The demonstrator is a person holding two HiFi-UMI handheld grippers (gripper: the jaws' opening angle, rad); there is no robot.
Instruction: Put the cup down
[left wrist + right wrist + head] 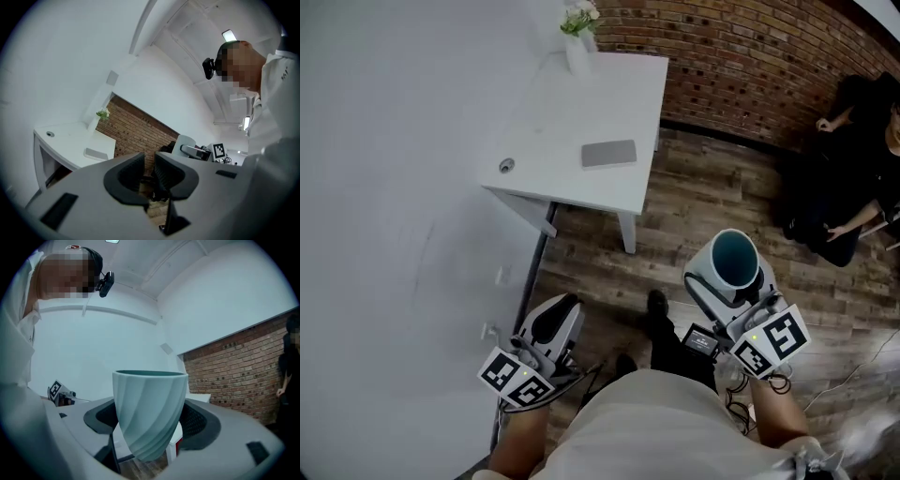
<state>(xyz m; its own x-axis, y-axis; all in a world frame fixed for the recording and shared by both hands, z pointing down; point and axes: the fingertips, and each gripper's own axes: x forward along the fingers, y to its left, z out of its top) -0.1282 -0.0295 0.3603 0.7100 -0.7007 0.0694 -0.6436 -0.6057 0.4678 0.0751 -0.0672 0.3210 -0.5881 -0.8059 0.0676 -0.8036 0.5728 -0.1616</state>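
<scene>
**Item 1: right tool** (151,430). It is gripping the cup (149,411), its two dark pads pressing on opposite sides of the lower body. The cube with square markers (773,342) is showing at its rear in the head view.

**Item 2: cup.** Pale blue-green with spiral ribbing outside and a darker teal inside. It is standing upright between the right tool's jaws, its mouth facing up toward the head camera. It is hanging in the air over the wooden floor (712,211), well apart from the surface (581,103) and touching nothing but the pads.

**Item 3: left tool** (150,174). Its jaws are standing almost together with only a thin slit showing between them, and they are holding nothing. It is hovering low at the person's left side, near the white wall (394,141).

**Item 4: surface.** A white table standing against the white wall and near the brick wall (741,56). It is carrying:
- a white vase with flowers (578,37) at its far end;
- a flat grey rectangle (608,153) lying near its right edge;
- a small round fitting (506,165) sitting by the near left corner.

**Item 5: bystander** (844,178). A person in dark clothes is sitting at the far right, by the brick wall.
</scene>
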